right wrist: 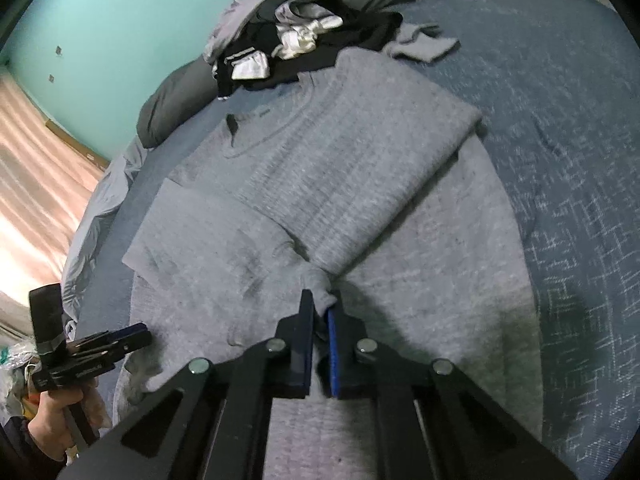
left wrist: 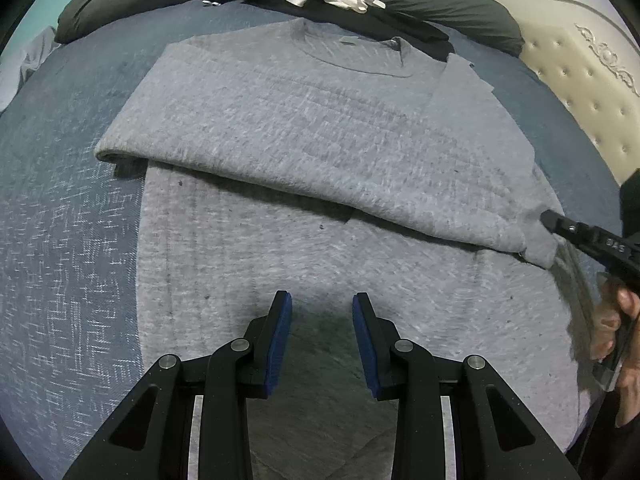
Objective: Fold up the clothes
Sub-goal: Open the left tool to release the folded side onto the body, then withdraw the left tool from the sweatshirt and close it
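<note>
Jaws of right gripper (right wrist: pixel 320 312) pinch grey shirt (right wrist: pixel 340 168) corner; left gripper (left wrist: pixel 322 300) spread, hovering.

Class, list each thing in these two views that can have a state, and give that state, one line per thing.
Grey sweater: spread on the bed, partly folded, one flap laid over its body.
Left hand-held gripper: open, empty, above the sweater.
Right hand-held gripper: shut on a corner of the folded flap.
Clothes pile: unfolded, heaped beyond the sweater's collar.
Blue bedcover: spread flat under the sweater.
</note>
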Action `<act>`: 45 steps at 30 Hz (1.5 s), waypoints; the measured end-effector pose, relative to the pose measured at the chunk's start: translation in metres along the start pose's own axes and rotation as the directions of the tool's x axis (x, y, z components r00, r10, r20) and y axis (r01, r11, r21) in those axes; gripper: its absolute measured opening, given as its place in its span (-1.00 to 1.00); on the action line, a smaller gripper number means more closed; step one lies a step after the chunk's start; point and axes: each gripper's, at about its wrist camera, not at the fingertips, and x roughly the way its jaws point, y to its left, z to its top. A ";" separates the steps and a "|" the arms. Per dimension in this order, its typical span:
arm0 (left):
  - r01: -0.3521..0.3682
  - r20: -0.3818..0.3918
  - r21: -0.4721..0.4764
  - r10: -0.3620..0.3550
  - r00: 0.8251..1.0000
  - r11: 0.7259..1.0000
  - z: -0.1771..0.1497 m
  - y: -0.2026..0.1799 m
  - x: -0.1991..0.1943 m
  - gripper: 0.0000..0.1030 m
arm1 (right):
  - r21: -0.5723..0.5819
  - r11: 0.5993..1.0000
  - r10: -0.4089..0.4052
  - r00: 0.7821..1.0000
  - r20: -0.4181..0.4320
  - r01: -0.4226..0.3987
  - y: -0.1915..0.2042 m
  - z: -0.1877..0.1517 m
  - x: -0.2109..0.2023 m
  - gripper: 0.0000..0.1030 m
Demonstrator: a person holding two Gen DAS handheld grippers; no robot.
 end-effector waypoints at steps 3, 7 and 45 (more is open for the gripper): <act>-0.018 0.008 -0.006 0.018 1.000 1.000 0.002 0.004 -0.003 -0.33 | -0.008 1.000 0.011 1.000 0.017 -0.011 0.004 0.000 -0.009 -0.90; -0.041 0.018 -0.014 0.042 0.999 0.999 0.006 0.009 -0.007 -0.33 | -0.012 0.999 0.041 0.998 0.043 -0.041 0.010 -0.001 -0.027 -0.90; -0.286 0.050 -0.033 0.288 0.956 0.958 0.080 0.099 0.023 -0.33 | 0.082 0.991 0.079 0.957 0.280 -0.105 -0.032 0.022 -0.132 -0.91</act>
